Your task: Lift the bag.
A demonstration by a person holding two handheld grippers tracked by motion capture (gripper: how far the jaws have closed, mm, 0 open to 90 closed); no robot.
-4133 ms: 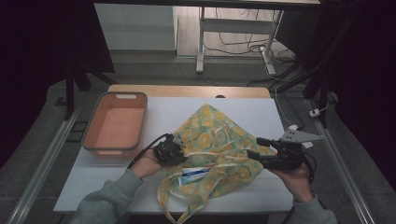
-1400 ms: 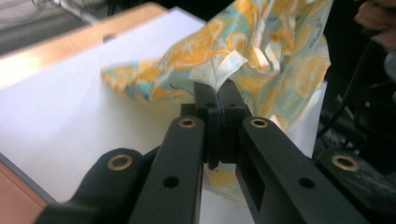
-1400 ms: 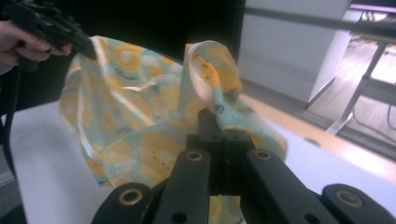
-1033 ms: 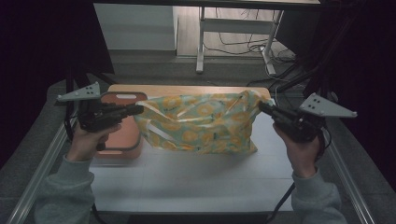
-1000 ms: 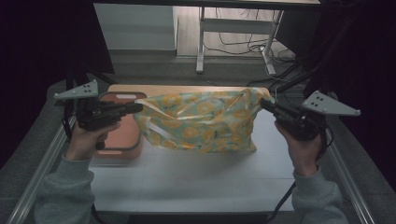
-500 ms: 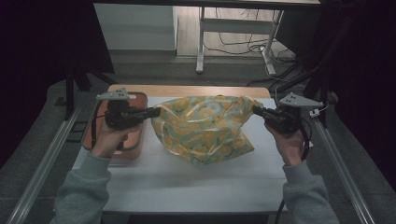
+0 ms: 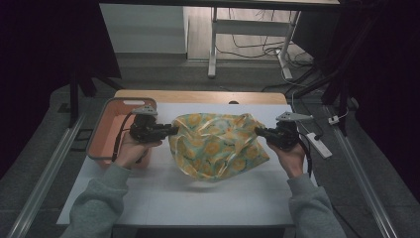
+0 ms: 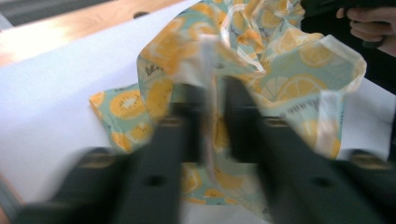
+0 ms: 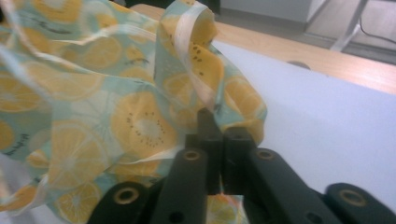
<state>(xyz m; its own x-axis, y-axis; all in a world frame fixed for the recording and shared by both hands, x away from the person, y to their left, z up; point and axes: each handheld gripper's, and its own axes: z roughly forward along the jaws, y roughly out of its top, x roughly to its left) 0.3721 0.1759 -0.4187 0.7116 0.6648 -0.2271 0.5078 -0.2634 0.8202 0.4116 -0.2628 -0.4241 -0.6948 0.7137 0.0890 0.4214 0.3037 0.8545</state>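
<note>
A teal cloth printed with yellow fruit slices (image 7: 218,148) hangs bunched between my two grippers, its lower part sagging onto the white table (image 7: 198,208). My left gripper (image 7: 173,130) is at the cloth's left corner. In the left gripper view its jaws (image 8: 215,93) have just been opening and stand a little apart, a strip of the cloth (image 8: 289,79) loose between them. My right gripper (image 7: 257,131) is at the right corner. Its jaws (image 9: 217,126) have just been opening slightly, and their tips still pinch the hem of the cloth (image 9: 116,107).
A salmon-coloured plastic basket (image 7: 106,119) stands at the table's left, just behind my left hand. A white power strip (image 7: 317,144) lies by the right edge. White tabletop stretches in front of the cloth towards the person.
Both grippers came down and moved inward. The cloth, held high and stretched wide a second ago, now sags in a bunch onto the table. The left jaws have parted.
</note>
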